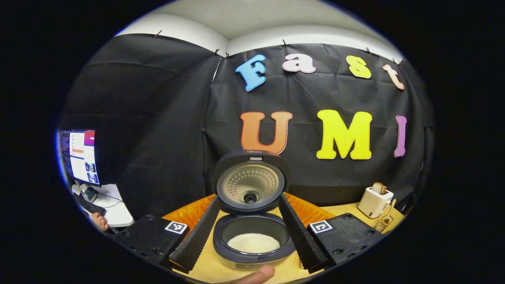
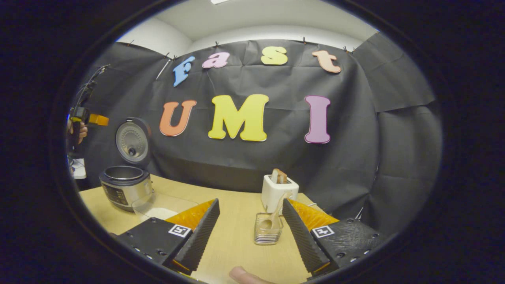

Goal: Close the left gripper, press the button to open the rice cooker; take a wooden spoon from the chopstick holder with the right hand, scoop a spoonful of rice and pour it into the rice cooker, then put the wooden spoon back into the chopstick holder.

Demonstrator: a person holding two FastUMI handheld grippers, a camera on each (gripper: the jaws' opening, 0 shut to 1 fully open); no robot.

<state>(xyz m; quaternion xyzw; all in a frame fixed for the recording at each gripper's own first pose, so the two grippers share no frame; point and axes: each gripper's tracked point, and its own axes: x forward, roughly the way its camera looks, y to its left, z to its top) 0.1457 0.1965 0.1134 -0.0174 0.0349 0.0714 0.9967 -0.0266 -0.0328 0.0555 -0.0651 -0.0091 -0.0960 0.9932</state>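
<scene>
My left gripper (image 1: 249, 232) has its jaws spread wide, and the rice cooker (image 1: 252, 244) sits between them on the wooden surface (image 1: 209, 270). Its lid (image 1: 249, 182) stands upright and open, and I see white rice (image 1: 253, 242) in the inner pot. A toaster (image 1: 375, 201) with bread stands farther to the right, near the black wall.

My right gripper (image 2: 248, 232) also has its jaws spread, holding nothing. Between them, a little ahead, stands the clear chopstick holder (image 2: 268, 228) with the wooden spoon (image 2: 272, 219) leaning inside it, just in front of the toaster. A clear container of rice (image 2: 161, 207) lies beside the cooker, at the left.
</scene>
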